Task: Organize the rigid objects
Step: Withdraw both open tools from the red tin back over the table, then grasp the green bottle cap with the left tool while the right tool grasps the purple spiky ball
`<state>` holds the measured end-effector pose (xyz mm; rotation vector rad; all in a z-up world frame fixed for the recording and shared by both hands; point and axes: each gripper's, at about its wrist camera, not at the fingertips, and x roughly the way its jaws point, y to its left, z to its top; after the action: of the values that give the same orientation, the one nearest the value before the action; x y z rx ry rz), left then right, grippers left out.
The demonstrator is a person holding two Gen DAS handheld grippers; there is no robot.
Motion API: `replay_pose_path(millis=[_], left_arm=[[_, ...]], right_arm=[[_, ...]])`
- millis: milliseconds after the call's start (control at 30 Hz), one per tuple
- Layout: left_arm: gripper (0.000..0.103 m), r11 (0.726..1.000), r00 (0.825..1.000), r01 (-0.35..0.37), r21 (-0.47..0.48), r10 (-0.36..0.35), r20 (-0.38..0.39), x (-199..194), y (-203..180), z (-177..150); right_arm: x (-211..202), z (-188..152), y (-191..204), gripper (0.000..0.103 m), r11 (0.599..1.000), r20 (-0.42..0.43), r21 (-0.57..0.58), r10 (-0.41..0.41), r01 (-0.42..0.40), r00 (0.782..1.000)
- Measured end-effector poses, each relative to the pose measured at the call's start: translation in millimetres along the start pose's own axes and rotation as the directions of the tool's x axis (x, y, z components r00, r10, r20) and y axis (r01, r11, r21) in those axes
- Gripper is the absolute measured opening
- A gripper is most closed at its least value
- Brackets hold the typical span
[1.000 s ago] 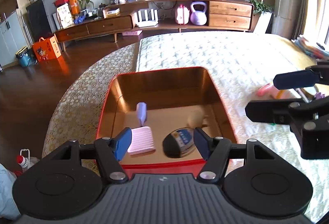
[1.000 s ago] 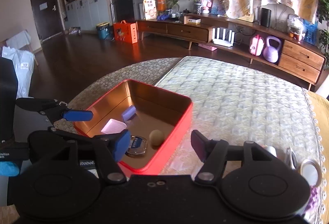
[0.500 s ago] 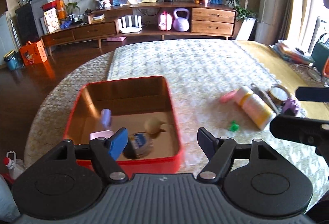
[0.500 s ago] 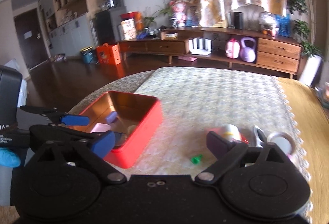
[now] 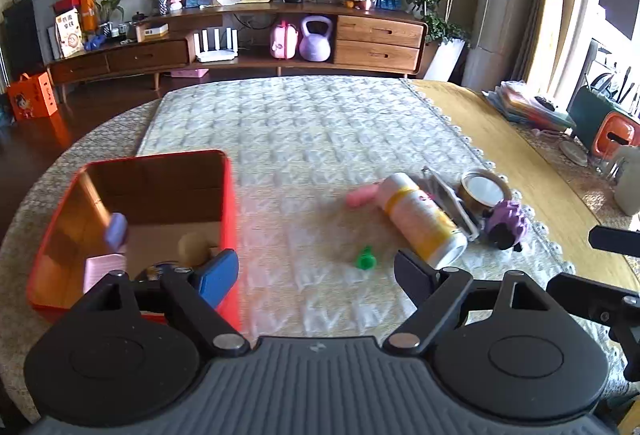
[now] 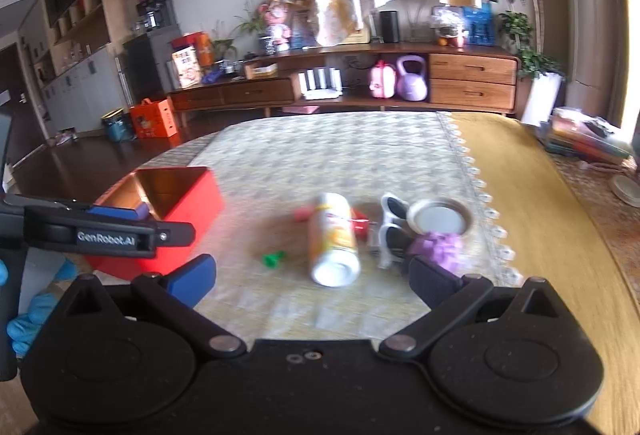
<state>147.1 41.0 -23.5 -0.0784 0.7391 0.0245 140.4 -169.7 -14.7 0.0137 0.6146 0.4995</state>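
**Both tools empty over the table, loose items still out beside the red box**

I see my left tool with its jaws opening and nothing between them; it hangs above the pale quilted cloth on the table, its left finger over the near corner of the red box. My right tool is spread wide, jaws still parting a little, also empty.

Inside the red box lie a pink brush with a lilac handle, a tan ball and a dark object I can only partly make out behind the finger.

Outside, on the cloth to the right of the box, a white and yellow can lies on its side, open end toward me. A small green piece sits just left of it. Right of the can are white-framed sunglasses, a tape roll and a purple fuzzy thing, all close together. A pink item touches the can's far end.

A blue-gloved hand holds the left tool's grip.
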Motion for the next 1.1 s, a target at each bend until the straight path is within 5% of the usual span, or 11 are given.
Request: replay_pose_path(millis=[600, 1100], left_arm=[[0.085, 1.0, 0.998, -0.017, -0.019, 0.016, -0.057, 70, -26, -5], [0.085, 1.0, 0.997, 0.007, 0.018, -0.005, -0.076, 108, -27, -21]], right_arm=[[30, -17, -63, 0.102, 0.994, -0.044, 0.011, -0.111, 0.111, 0.993], [71, -12, -82, 0.095, 0.993, -0.094, 0.016, -0.115, 0.117, 0.989]])
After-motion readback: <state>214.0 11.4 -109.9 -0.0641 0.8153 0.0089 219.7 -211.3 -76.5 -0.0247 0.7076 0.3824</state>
